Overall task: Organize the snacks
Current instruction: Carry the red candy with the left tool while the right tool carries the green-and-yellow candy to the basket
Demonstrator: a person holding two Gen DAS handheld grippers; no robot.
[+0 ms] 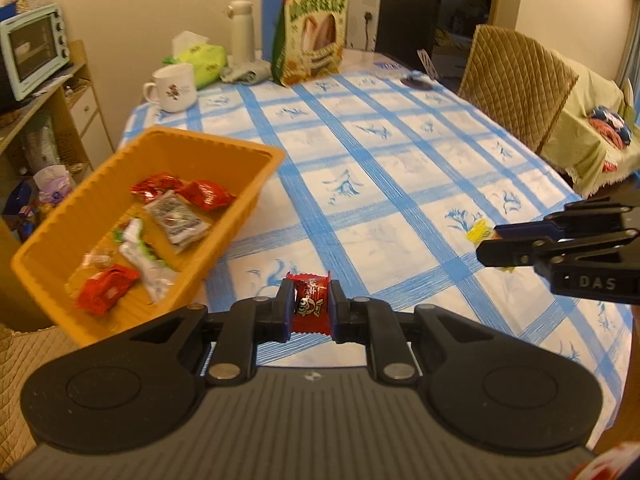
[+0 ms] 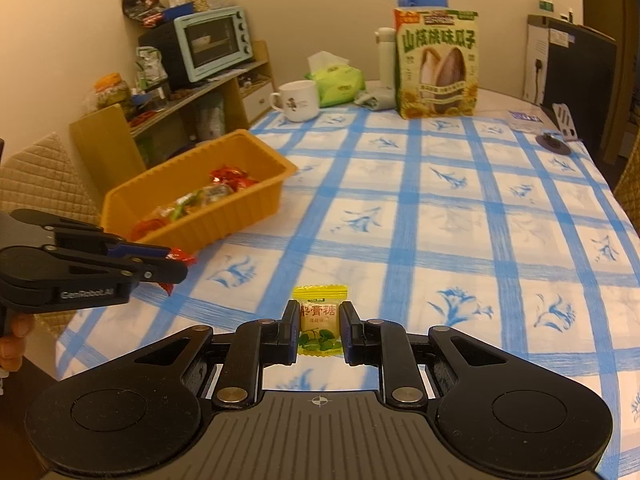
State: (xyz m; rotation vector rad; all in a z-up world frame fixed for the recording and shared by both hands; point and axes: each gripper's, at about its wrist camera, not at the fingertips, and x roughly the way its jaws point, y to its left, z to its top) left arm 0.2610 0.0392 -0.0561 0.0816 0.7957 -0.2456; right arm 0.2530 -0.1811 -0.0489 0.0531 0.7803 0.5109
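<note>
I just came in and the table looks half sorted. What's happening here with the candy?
A person is sorting wrapped snacks into the orange basket, a hand-held gripper in each hand. The left hand-held gripper is shut on a red wrapped candy; the right hand-held gripper is shut on a yellow-green wrapped candy. Both candies are above the blue checked tablecloth, not yet in the basket, which already holds several snacks.

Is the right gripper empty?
No, the right gripper is shut on a yellow candy, its wrapper pinched between the two fingers above the checked tablecloth.
</note>
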